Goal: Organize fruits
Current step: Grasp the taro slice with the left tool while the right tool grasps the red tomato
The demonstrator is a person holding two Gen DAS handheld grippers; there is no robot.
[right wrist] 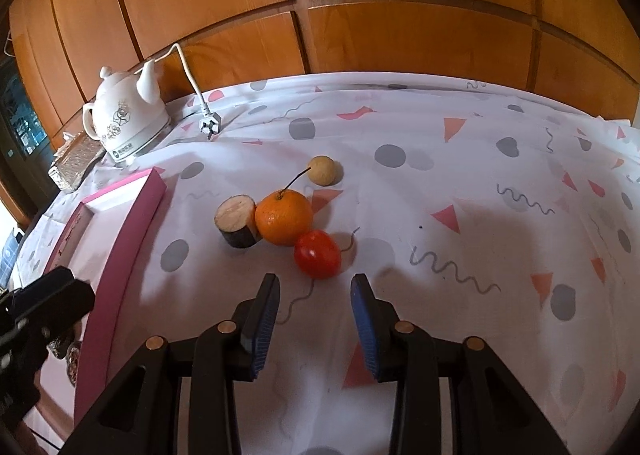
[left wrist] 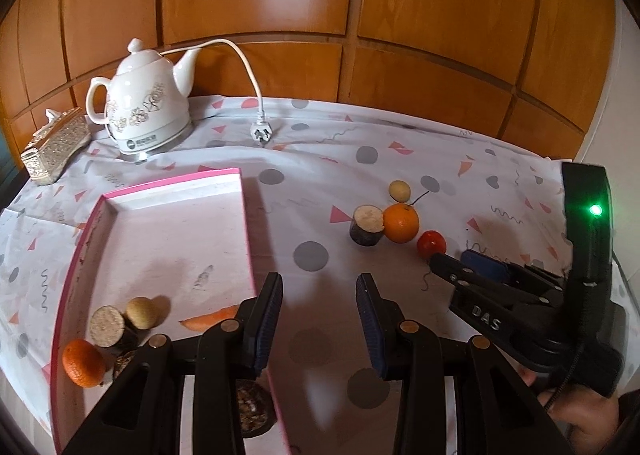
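Both tongs (left wrist: 318, 319) (right wrist: 314, 321) spread, empty; right pair near red tomato (right wrist: 317, 254), beside orange (right wrist: 284, 217).

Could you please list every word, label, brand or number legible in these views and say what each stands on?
"DAS": white letters on the arm of the right hand-held gripper, seen from the left wrist view.
Round logo with a line of characters on the base of the white kettle: too small and blurred to read in either view.
Nothing else carries readable text.

left wrist: over tray (left wrist: 168, 191) edge | right wrist: low, near fruits | shared: kettle (right wrist: 124, 123)
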